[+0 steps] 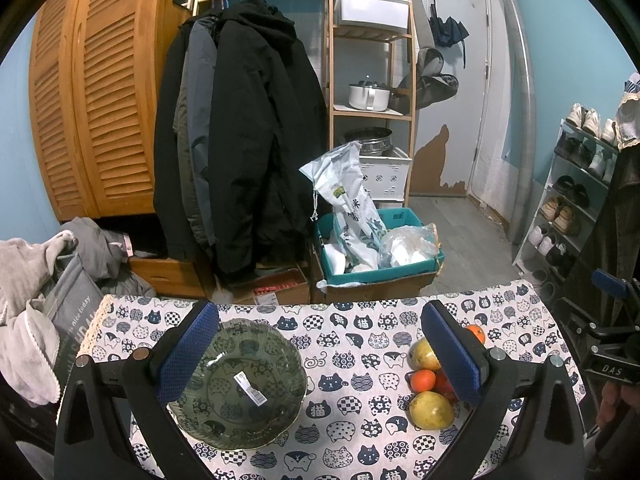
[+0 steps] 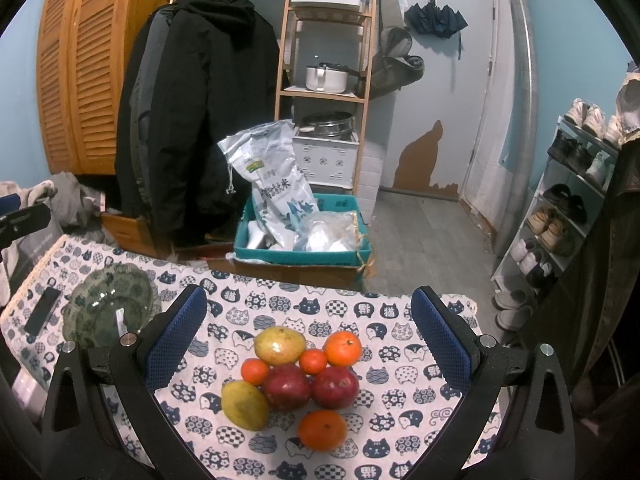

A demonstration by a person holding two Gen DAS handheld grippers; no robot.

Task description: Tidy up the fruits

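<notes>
A heap of fruit lies on the cat-print tablecloth [image 2: 352, 312]: two yellow-green mangoes [image 2: 280, 345] [image 2: 244, 399], two red apples [image 2: 335, 386] [image 2: 287, 387], and several oranges [image 2: 322, 429] [image 2: 343, 348]. My right gripper [image 2: 310, 320] is open and empty, its jaws wide on either side of the heap. A green glass plate [image 1: 236, 384] with a white sticker sits at the left; it also shows in the right wrist view [image 2: 108, 304]. My left gripper [image 1: 320, 340] is open and empty, its left finger over the plate, its right finger in front of the fruit [image 1: 430, 408].
A black phone [image 2: 42, 310] lies left of the plate. Beyond the table's far edge are a teal box with bags [image 2: 304, 236], hanging coats [image 2: 196, 112], a wooden shelf [image 2: 324, 92], and a shoe rack [image 2: 560, 216] at the right. Grey clothes [image 1: 36, 276] lie at left.
</notes>
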